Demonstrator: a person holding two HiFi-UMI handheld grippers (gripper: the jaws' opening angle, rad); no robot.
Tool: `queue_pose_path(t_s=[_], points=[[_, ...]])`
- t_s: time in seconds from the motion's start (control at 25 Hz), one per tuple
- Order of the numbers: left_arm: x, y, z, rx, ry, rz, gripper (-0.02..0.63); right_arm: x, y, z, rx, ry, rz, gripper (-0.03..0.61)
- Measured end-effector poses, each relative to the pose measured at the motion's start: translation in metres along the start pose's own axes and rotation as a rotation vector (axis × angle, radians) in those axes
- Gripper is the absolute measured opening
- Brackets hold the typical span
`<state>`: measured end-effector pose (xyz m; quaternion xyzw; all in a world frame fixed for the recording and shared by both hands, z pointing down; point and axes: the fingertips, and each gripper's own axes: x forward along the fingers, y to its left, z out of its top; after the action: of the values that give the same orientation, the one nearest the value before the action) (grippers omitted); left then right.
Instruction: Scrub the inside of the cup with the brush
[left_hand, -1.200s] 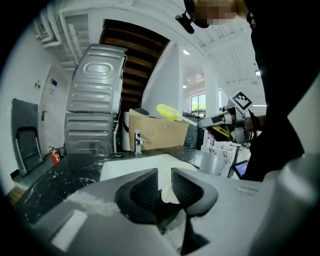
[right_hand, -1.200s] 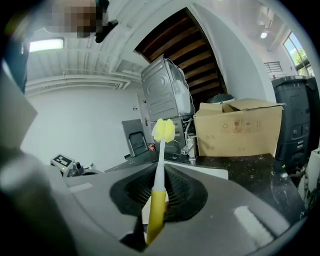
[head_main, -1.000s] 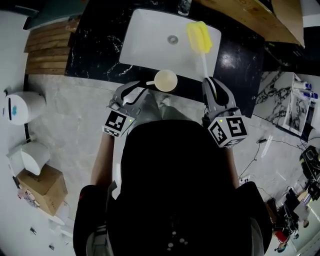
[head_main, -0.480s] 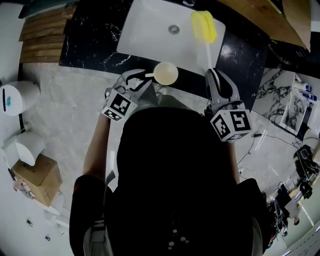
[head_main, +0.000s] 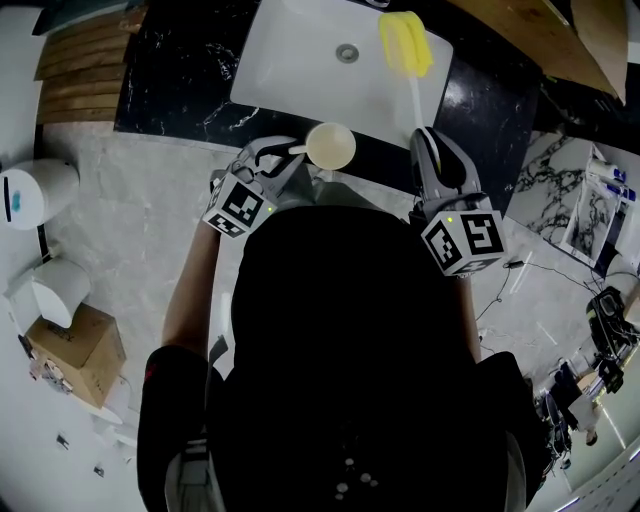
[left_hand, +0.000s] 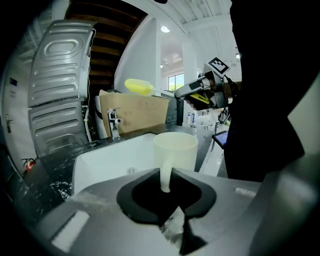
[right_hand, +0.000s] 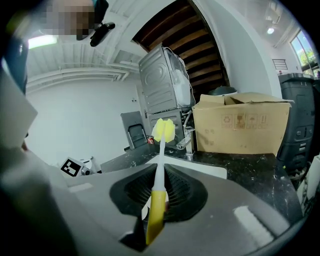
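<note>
A cream cup (head_main: 330, 146) stands at the near rim of the white sink (head_main: 290, 70), its handle toward my left gripper (head_main: 285, 155). In the left gripper view the cup (left_hand: 175, 150) is upright just ahead, and its thin handle runs down between the jaws of the left gripper (left_hand: 165, 187), which have just been closing and now grip it. My right gripper (head_main: 428, 140) is shut on the yellow grip of the brush (right_hand: 163, 130). The brush's yellow sponge head (head_main: 405, 42) hangs over the sink's right side, apart from the cup.
Black marble counter (head_main: 180, 80) surrounds the sink, with a chrome faucet (left_hand: 114, 120) at the back. A cardboard box (right_hand: 240, 125) and a grey appliance (left_hand: 60, 100) stand behind. The person's dark torso fills the lower head view.
The left gripper came down and in toward the cup's handle, and its jaws closed around it. The right gripper and the brush kept their place.
</note>
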<state>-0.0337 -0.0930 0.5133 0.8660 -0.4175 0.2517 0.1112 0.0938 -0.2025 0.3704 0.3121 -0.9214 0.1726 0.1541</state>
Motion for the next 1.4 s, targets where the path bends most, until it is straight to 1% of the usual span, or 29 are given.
queue_pose_path(t_s=[0.2, 0.32, 0.4, 0.52, 0.64, 0.8, 1.08, 1.24, 1.4], points=[[-0.001, -0.002, 0.0, -0.016, 0.002, -0.014, 0.061, 0.006, 0.002, -0.002, -0.015, 0.019, 0.022, 0.043], [-0.003, -0.004, 0.007, 0.001, 0.001, -0.016, 0.06, 0.008, 0.002, -0.002, -0.011, 0.022, 0.025, 0.043], [-0.004, -0.004, 0.007, 0.002, 0.005, -0.001, 0.06, 0.008, 0.004, -0.004, -0.014, 0.028, 0.031, 0.043], [-0.007, -0.003, 0.0, -0.027, 0.016, 0.026, 0.06, 0.008, 0.007, -0.009, -0.039, 0.052, 0.052, 0.043], [-0.013, 0.003, 0.01, -0.001, -0.001, 0.047, 0.06, 0.007, 0.01, -0.015, -0.08, 0.089, 0.079, 0.043], [-0.024, 0.014, 0.008, -0.015, 0.005, 0.095, 0.059, 0.006, 0.014, -0.021, -0.126, 0.14, 0.128, 0.043], [-0.04, 0.031, 0.009, -0.004, 0.015, 0.183, 0.055, 0.006, 0.019, -0.024, -0.212, 0.184, 0.194, 0.043], [-0.046, 0.034, 0.008, 0.011, 0.034, 0.21, 0.053, 0.005, 0.029, -0.029, -0.294, 0.233, 0.266, 0.043], [-0.048, 0.038, 0.012, 0.05, 0.04, 0.23, 0.052, 0.002, 0.034, -0.04, -0.394, 0.321, 0.352, 0.043]])
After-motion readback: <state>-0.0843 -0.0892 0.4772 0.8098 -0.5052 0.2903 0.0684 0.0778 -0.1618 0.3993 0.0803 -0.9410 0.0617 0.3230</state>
